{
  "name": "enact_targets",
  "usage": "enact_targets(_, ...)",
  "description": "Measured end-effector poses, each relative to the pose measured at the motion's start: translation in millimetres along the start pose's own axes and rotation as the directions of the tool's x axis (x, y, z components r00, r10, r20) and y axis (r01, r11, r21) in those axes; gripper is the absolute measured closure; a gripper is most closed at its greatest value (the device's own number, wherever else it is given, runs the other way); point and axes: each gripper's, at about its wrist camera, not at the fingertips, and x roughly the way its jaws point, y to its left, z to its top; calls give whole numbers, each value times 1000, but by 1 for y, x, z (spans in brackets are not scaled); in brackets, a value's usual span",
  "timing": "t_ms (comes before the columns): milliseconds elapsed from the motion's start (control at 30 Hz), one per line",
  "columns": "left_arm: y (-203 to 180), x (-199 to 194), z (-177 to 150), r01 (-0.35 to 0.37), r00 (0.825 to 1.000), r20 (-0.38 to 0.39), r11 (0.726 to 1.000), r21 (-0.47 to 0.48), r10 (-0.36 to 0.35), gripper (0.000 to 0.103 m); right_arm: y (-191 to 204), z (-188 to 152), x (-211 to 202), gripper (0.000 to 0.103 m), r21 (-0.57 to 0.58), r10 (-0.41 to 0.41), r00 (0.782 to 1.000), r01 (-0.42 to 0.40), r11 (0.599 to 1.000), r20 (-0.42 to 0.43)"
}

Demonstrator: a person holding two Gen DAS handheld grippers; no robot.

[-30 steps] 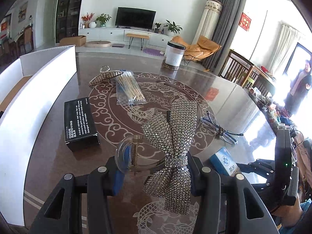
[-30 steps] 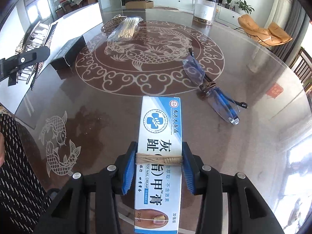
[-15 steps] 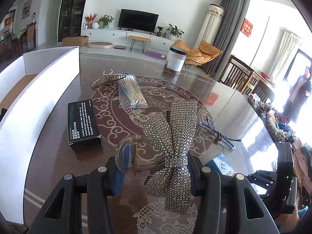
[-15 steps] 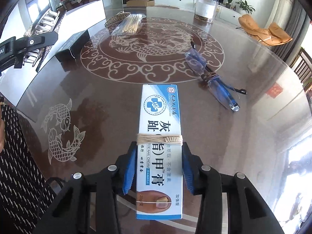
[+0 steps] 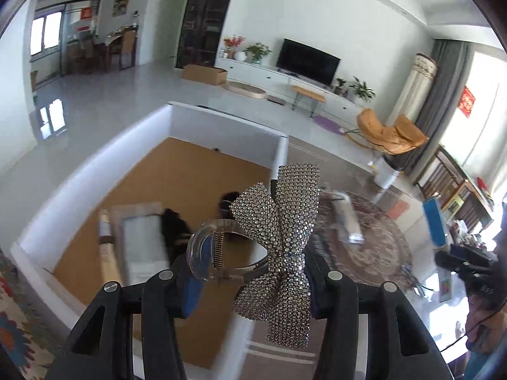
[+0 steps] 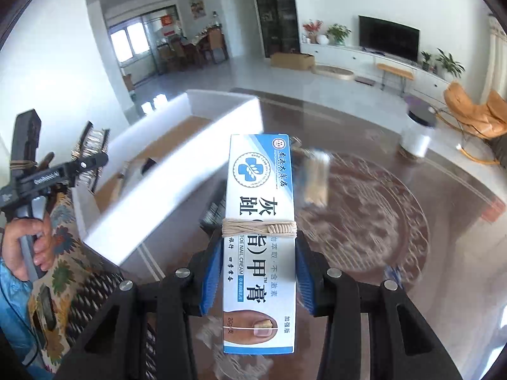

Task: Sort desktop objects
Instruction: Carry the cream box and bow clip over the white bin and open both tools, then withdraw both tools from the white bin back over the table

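The left gripper [image 5: 250,280] clamped a rhinestone bow hair clip [image 5: 279,237] above the white box [image 5: 221,126] at eleven o'clock. The right gripper [image 6: 258,269] squeezed a nail cream carton [image 6: 259,209] over the worktop [image 6: 443,221], the box at ten o'clock.

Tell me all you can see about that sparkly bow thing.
The bow is a hair clip: a large bow covered in small silvery rhinestones, fixed to a clear plastic claw with a metal coil spring. Its loops point up and away, its tails hang down toward the camera. The left tool is shut on it, blue pads pressing the clip from both sides, so it hangs in the air above the near corner of a white-walled box with a brown floor. Nothing else touches it.
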Motion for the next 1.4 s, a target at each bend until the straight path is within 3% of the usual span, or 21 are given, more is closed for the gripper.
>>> enact_targets(133,69,13,20,-141,989,-52,989,-46,138,52,82,68,36,60,-55,172,985,-171,984,16)
enact_targets(267,117,36,17,-251,962,-135,965,-82,238,52,167,106,91,60,-84,319,947,-321,943,-35)
enact_targets(333,132,49,11,-295,943,-181,953,-72,278,52,205,107,126,60,-86,370,924,-378,922,-93)
enact_targets(400,145,59,4,-331,926,-220,940,-85,306,52,234,96,155,60,-104,375,916,-391,915,-141)
enact_targets(500,163,72,-7,-342,911,-294,927,-151,288,51,259,75,199,59,-117,358,907,-389,914,-221)
enact_targets(533,167,75,-10,-345,907,-311,924,-163,284,48,263,69,210,58,-113,352,905,-386,916,-240)
enact_targets(567,169,78,-13,-356,899,-328,920,-165,290,38,264,64,219,57,-106,349,902,-385,917,-253)
enact_targets(600,168,79,-15,-379,888,-337,912,-157,311,29,264,60,226,45,-97,345,902,-379,920,-259)
enact_targets(633,165,78,-16,-391,887,-322,909,-144,331,29,263,58,226,25,-91,339,906,-371,924,-252)
enact_targets(700,159,73,-19,-409,887,-287,904,-122,362,29,255,56,218,16,-79,354,912,-376,923,-205)
enact_targets(767,149,64,-22,-419,892,-242,899,-124,382,29,240,61,204,16,-72,357,920,-372,925,-164)
enact_targets(833,133,50,-18,-395,912,-181,909,-132,369,29,221,63,183,14,-64,356,928,-364,929,-113)
enact_targets(967,63,27,-18,-280,957,-94,959,-55,274,29,160,50,137,11,-21,333,943,-333,943,-6)
enact_targets(1133,-56,29,-31,-89,989,-104,990,109,101,8,50,0,84,9,71,143,989,-146,987,44)
enact_targets(1200,-104,43,-44,0,988,-151,985,174,26,4,6,-33,66,9,83,26,999,-28,996,23)
enact_targets(1267,-151,61,-67,95,971,-235,969,228,-40,4,-34,-73,52,8,76,-102,995,103,992,-19)
enact_targets(1333,-193,85,-92,161,943,-325,949,269,-68,4,-71,-114,38,8,67,-234,968,240,968,-89)
enact_targets(1400,-232,116,-115,165,926,-375,935,315,-37,4,-101,-155,31,8,87,-311,938,326,941,-154)
